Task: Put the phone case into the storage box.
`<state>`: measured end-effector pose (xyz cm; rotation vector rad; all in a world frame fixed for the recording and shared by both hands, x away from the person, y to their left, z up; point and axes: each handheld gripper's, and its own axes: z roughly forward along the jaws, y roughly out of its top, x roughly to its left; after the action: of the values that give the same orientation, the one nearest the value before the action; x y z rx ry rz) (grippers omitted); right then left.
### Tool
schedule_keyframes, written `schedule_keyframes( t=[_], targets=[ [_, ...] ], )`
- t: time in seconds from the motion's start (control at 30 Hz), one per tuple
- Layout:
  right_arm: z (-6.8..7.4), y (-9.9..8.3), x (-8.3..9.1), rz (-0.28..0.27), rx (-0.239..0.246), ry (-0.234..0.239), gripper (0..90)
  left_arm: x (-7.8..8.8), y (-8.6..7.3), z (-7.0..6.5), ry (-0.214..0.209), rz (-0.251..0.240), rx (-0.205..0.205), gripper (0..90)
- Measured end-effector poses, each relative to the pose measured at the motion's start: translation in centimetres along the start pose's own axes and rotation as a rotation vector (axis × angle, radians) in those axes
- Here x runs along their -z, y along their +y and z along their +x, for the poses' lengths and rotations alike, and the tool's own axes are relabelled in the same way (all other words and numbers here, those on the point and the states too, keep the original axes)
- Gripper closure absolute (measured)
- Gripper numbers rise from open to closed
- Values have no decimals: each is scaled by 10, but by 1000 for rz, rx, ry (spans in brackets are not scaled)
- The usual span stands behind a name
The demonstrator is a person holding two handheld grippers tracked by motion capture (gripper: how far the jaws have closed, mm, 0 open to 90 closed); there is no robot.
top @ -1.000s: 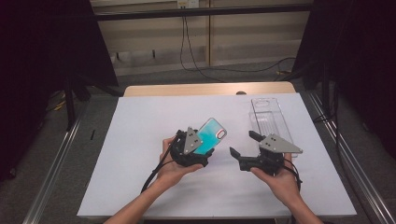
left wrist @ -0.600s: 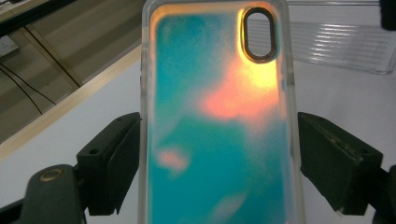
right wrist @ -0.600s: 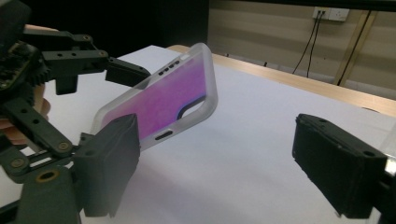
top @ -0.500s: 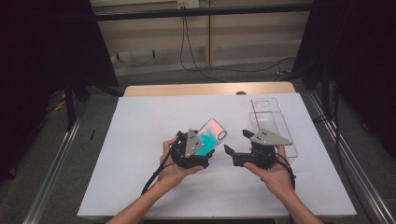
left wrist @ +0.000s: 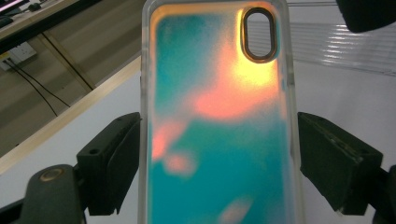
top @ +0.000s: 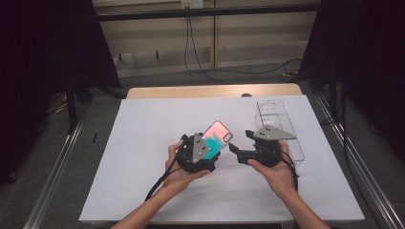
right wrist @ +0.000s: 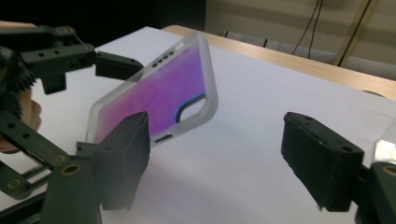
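Observation:
A phone case (top: 217, 136) with a teal and pink sheen and a clear rim is held up above the white sheet (top: 138, 157). My left gripper (top: 206, 153) is shut on it: in the left gripper view its pads (left wrist: 116, 158) press both long edges of the case (left wrist: 215, 70). My right gripper (top: 239, 140) points left at the case's camera end. In the right gripper view the case (right wrist: 159, 93) tilts just ahead of the left jaw. The right gripper (right wrist: 219, 135) is open; its jaws have just been closing with nothing pressed between them.
A clear plastic box (top: 279, 121) lies on the sheet at the right, just behind my right hand. The wooden table edge (top: 215, 90) runs along the back. Metal rails flank the table, and cables hang by the far wall.
My right gripper has moved left, close up to the case's end. The case has tilted, its sheen going from teal towards pink. The left hand has stayed put.

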<state>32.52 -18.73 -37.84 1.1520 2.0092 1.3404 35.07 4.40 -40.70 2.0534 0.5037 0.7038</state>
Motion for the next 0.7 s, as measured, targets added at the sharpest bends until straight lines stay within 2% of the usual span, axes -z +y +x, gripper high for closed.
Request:
schedule_keyframes(
  t=[0.13,0.47,0.6,0.7],
  targets=[
    [2,-1,-2,10,18,-31,255,0,-1,0,15,-3,1,173],
    [0,4,-6,24,-38,-27,264,-5,-1,-2,55,-12,-9,173],
    [0,6,-7,35,-36,-28,326,-6,-1,-2,58,-12,-8,173],
    [1,7,-8,36,-54,-17,368,-6,-1,-2,60,-11,-5,173]
  ],
)
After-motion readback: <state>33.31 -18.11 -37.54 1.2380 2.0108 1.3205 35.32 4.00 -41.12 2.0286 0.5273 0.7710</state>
